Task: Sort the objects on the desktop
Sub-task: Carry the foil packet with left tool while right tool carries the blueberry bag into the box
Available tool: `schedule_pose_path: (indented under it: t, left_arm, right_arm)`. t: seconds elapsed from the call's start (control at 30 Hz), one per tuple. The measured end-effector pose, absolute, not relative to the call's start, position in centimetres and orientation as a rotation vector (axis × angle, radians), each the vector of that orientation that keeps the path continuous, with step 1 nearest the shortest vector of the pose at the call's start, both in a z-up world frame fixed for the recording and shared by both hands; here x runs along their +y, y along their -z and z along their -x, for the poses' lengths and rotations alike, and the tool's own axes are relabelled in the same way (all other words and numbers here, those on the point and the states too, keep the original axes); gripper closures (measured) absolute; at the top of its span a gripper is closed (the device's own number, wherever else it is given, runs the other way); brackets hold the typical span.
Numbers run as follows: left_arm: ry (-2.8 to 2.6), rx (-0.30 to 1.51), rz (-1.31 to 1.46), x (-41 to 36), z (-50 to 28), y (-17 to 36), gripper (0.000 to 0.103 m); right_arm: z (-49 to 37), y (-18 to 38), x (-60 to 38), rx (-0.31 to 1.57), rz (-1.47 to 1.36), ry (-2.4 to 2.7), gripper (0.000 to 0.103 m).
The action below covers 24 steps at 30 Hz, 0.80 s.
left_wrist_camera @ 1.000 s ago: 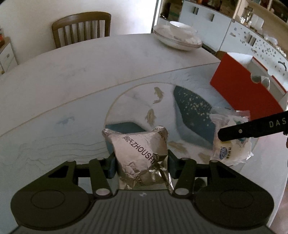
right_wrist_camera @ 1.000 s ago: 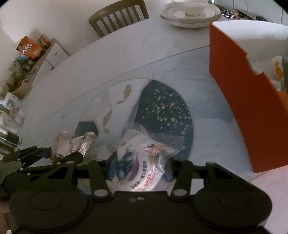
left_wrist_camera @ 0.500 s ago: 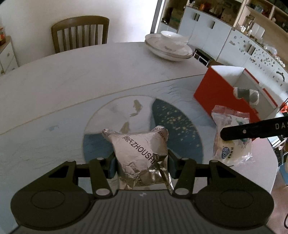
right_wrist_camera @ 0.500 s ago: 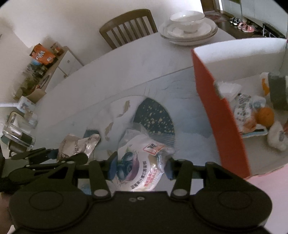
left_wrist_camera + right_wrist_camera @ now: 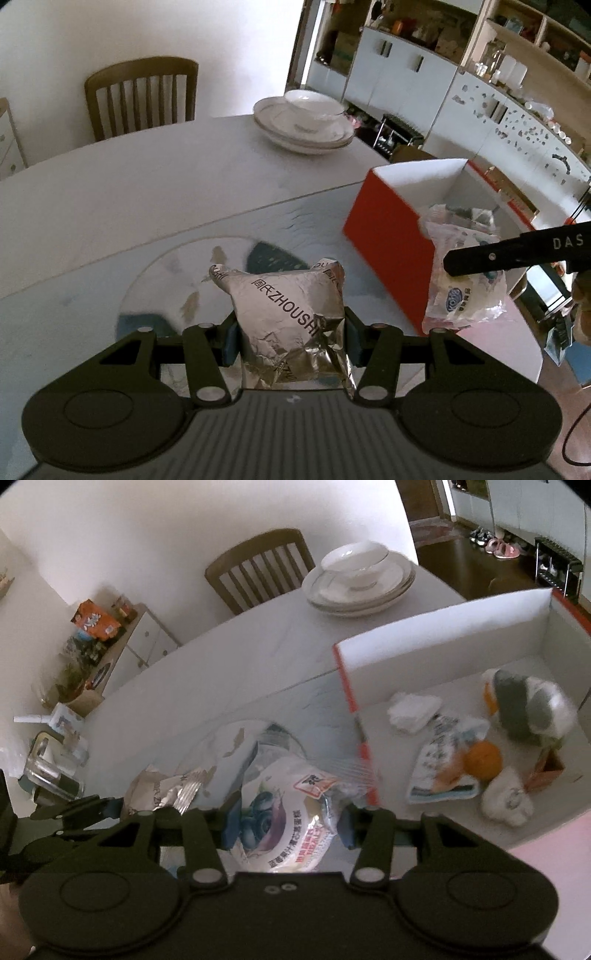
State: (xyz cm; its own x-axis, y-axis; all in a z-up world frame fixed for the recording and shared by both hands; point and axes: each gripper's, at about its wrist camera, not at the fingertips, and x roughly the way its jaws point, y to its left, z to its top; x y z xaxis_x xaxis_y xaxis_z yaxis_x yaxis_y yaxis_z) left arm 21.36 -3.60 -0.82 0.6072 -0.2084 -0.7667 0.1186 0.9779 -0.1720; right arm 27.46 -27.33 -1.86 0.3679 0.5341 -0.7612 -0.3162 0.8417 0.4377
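Note:
My left gripper (image 5: 288,334) is shut on a crinkled silver foil packet (image 5: 291,314) and holds it above the table. My right gripper (image 5: 286,829) is shut on a clear blueberry snack bag (image 5: 284,823), raised beside the near corner of the red box (image 5: 360,731). In the left wrist view the blueberry bag (image 5: 461,295) hangs from the right gripper in front of the red box (image 5: 388,236). The box holds several items: snack packets, an orange ball (image 5: 482,757), a grey and white plush (image 5: 524,705). The foil packet also shows in the right wrist view (image 5: 162,790).
A stack of white plates with a bowl (image 5: 303,125) stands at the table's far edge. A wooden chair (image 5: 140,96) is behind the table. The table top (image 5: 147,184) has a round painted fish panel. Cabinets and shelves (image 5: 480,92) line the right wall.
Both grippers have risen with their packets. The right gripper has moved toward the red box, whose inside is now in view. The grips are unchanged.

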Motion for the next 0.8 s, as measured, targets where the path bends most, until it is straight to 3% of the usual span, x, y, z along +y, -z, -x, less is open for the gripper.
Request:
schedule_pose_path:
  t: [0.8]
  left_arm:
    - [0.262,0.883,0.047,-13.9,-25.2,-1.0,0.05]
  right_arm:
    - [-31.0,1.4,-40.2,0.982,-0.304,-0.424,0.054]
